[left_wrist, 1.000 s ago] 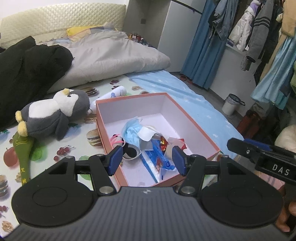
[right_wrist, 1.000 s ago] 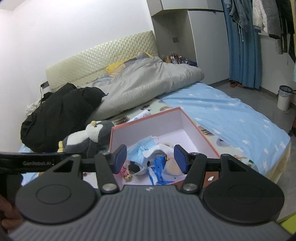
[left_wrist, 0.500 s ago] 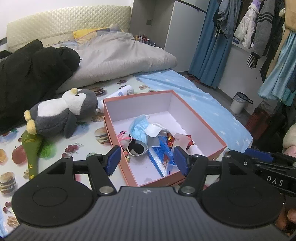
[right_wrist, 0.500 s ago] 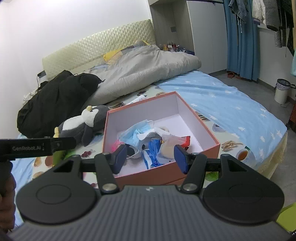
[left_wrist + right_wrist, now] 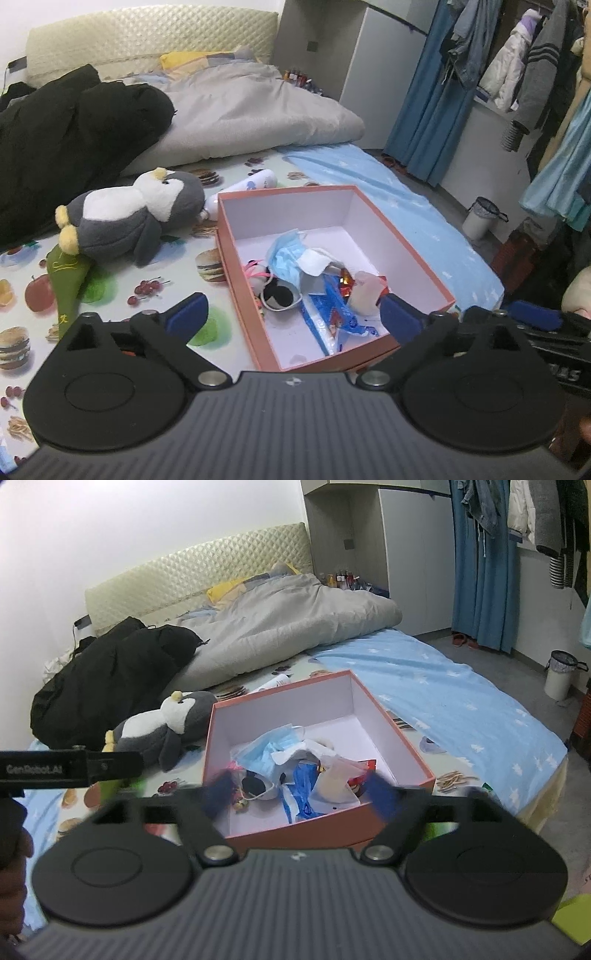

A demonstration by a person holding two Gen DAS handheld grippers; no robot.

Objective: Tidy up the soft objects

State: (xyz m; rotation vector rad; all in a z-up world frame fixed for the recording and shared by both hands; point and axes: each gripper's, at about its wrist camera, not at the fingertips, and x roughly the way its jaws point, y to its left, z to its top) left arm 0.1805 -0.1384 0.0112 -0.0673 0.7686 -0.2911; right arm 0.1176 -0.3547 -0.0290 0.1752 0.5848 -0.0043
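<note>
A grey and white penguin plush (image 5: 129, 218) (image 5: 162, 727) lies on the bed, left of an open orange box (image 5: 413, 266) (image 5: 399, 738). The box holds a blue face mask (image 5: 288, 254) (image 5: 266, 749), a small black and white plush (image 5: 277, 299), blue wrappers and other small items. A green soft toy (image 5: 68, 280) lies by the penguin's feet. My left gripper (image 5: 291, 317) is open and empty above the box's near edge. My right gripper (image 5: 299, 794) is open and empty, its fingers blurred, above the box's front.
A black jacket (image 5: 66, 140) and a grey duvet (image 5: 251, 118) lie at the head of the bed. A white bottle (image 5: 243, 188) lies behind the box. A bin (image 5: 480, 221) and hanging clothes (image 5: 524, 74) stand right of the bed.
Both grippers have opened wider and pulled back a little from the box. The right gripper's fingers are blurred with motion.
</note>
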